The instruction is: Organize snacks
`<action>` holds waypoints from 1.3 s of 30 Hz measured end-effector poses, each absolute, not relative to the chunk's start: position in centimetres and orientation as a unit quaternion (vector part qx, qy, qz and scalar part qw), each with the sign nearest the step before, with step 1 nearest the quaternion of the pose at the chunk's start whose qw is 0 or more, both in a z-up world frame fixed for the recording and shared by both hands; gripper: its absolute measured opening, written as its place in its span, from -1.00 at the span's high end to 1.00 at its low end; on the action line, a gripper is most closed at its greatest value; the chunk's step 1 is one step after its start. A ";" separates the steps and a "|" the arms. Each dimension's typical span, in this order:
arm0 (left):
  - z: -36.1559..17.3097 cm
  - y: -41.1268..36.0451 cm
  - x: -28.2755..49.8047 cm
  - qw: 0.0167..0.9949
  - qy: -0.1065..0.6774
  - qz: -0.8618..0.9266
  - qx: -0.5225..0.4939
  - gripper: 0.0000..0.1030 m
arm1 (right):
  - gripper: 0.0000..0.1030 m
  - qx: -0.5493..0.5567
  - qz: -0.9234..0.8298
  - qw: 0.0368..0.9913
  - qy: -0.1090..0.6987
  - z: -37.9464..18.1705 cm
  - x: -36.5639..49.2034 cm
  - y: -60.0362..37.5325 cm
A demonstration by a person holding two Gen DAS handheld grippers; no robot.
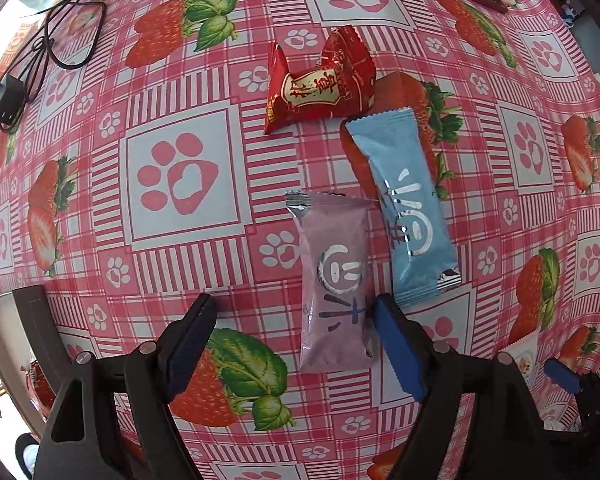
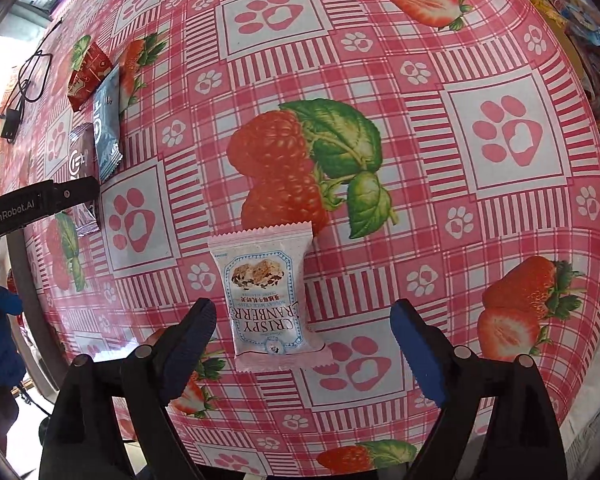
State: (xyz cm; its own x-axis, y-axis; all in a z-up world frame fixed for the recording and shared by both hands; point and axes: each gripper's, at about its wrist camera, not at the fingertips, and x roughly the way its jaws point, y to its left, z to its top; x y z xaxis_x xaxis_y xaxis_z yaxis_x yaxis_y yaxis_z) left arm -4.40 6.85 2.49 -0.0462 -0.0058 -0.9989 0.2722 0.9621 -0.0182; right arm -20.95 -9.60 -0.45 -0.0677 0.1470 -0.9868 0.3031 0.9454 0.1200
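Left wrist view: left gripper (image 1: 296, 320) points down at the strawberry-print tablecloth (image 1: 180, 240), jaws apart, nothing clamped. The mauve snack packet (image 1: 334, 280) lies flat between the two fingers, hard against the right-hand blue pad (image 1: 396, 344) and well clear of the other pad. Whether that pad touches the wrapper or only overlaps it in view I cannot tell. Packet's long axis runs along the view's vertical, roughly square to the line across the jaws, so they would close across its narrow width. Landmark for the rest is this mauve packet: the light blue packet (image 1: 404, 208) lies just beside it on the far-right side, slightly slanted, near edges almost meeting; the red candy wrapper (image 1: 320, 84) sits farther away, beyond both. A black cable (image 1: 60, 32) lies well apart, at the far left.

Right wrist view: right gripper (image 2: 304, 320) also points down with jaws apart, empty. The white cranberry crisp packet (image 2: 268, 296) lies flat between its fingers, nearer the left pad, touching neither. Long axis again runs away from the camera. It lies well apart from the mauve packet, to its right.

Judgement: each hand has its own packet; the left gripper is off-centre and needs a small sideways shift before closing, otherwise the wrapper may be pushed sideways.
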 end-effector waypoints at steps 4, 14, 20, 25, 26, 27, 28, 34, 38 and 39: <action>2.5 6.7 -4.2 0.692 0.709 -0.100 0.090 -0.57 | -0.74 0.141 -0.046 0.655 0.741 -1.9 -19.8 -8.5; 3.3 9.1 -10.6 0.696 0.698 -0.120 0.120 0.47 | 0.16 0.093 -0.035 0.669 0.737 -1.9 -19.9 -5.5; 3.2 11.9 -18.2 0.677 0.704 -0.145 0.159 0.35 | 0.16 0.095 -0.008 0.663 0.742 -2.2 -23.5 -3.6; 3.3 13.8 -18.7 0.668 0.719 -0.135 0.135 -0.33 | -0.28 0.139 0.001 0.656 0.742 -2.5 -25.6 -3.1; 3.4 14.1 -18.5 0.669 0.719 -0.134 0.131 -0.42 | -0.75 0.150 -0.014 0.657 0.739 -2.5 -26.3 -3.8; 3.4 14.9 -18.3 0.671 0.718 -0.133 0.129 -0.46 | -0.84 0.158 -0.025 0.660 0.734 -2.4 -27.1 -4.6; 3.5 15.1 -17.9 0.672 0.717 -0.133 0.129 -0.50 | -0.85 0.165 -0.032 0.661 0.732 -2.3 -27.3 -5.3; 3.1 16.6 -17.5 0.661 0.723 -0.142 0.142 -0.53 | -0.85 0.148 -0.036 0.653 0.742 -2.5 -27.0 -6.4; 1.4 17.9 -18.0 0.660 0.723 -0.139 0.150 -0.54 | -0.85 0.145 -0.040 0.647 0.747 -3.3 -25.5 -5.6; 0.7 17.4 -17.8 0.655 0.726 -0.137 0.157 -0.56 | -0.85 0.143 -0.041 0.645 0.750 -3.6 -25.3 -5.3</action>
State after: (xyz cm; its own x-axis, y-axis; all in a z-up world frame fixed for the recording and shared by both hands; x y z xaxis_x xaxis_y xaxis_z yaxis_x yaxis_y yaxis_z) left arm -17.84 17.41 0.73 -0.0927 0.0478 -0.9945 0.4079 0.9130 0.0059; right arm -25.29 -5.25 -3.60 -0.1269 0.1618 -0.9786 0.2669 0.9558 0.1234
